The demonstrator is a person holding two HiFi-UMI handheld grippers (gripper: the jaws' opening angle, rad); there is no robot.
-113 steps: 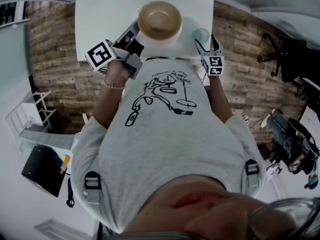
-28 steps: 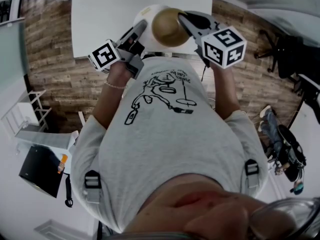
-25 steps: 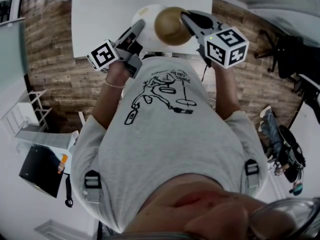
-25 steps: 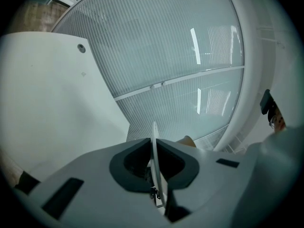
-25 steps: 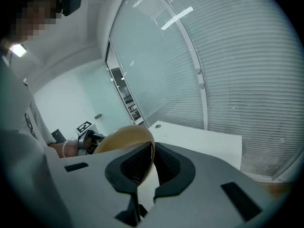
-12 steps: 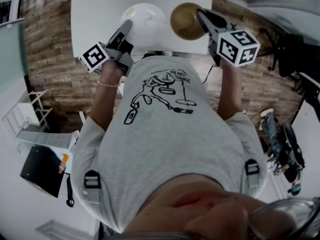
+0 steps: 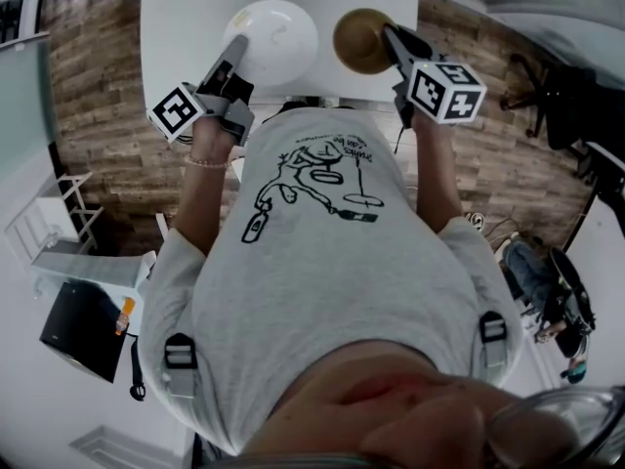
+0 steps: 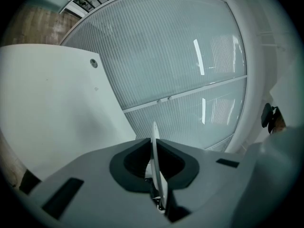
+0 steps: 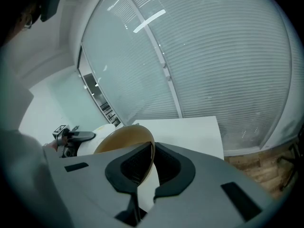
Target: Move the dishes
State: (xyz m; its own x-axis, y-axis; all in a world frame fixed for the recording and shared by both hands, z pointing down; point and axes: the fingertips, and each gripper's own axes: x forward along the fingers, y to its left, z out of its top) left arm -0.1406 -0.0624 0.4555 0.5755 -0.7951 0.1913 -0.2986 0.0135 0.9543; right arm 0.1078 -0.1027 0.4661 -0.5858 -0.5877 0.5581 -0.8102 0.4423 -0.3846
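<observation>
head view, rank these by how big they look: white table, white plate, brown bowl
1. white table
2. white plate
3. brown bowl, which looks smaller than the plate, though how near each is to the camera is unsure

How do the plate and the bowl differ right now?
The plate is white, the bowl brown. The plate is shallow and wider; the bowl is deeper and narrower. The left tool grips the plate, the right tool the bowl. Both are pinched at the rim.
</observation>
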